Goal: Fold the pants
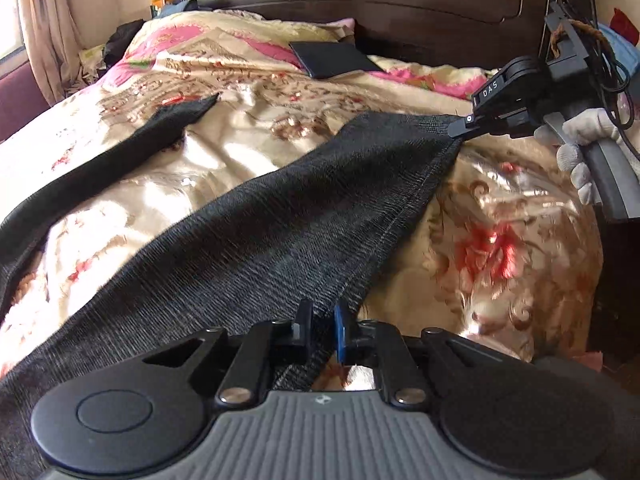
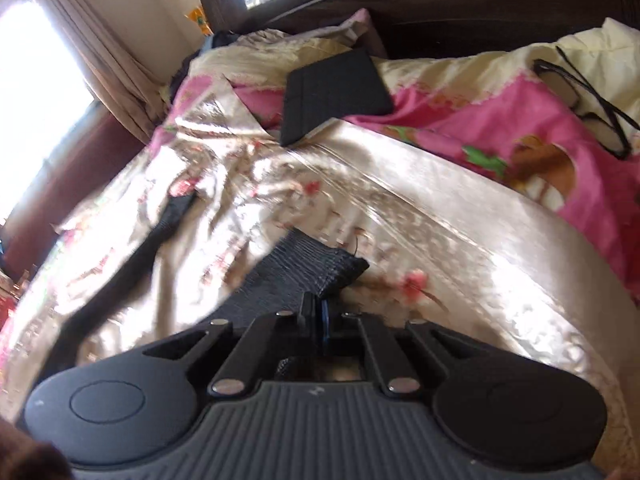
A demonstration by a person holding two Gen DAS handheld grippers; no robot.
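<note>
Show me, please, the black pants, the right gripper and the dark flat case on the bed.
black pants [image 1: 280, 232]: left wrist view, middle of near leg.
right gripper [image 1: 456, 130]: left wrist view, fingertips at the hem.
dark flat case [image 2: 336, 92]: right wrist view, cover centre.

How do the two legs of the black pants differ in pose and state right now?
The near leg is spread broad and lifted off the bedspread; the far leg lies flat on it, narrow and partly folded. The near leg is gripped at two places, by the left gripper and by the right gripper at its hem corner; nothing touches the far leg. Both are the same dark knit fabric.
</note>
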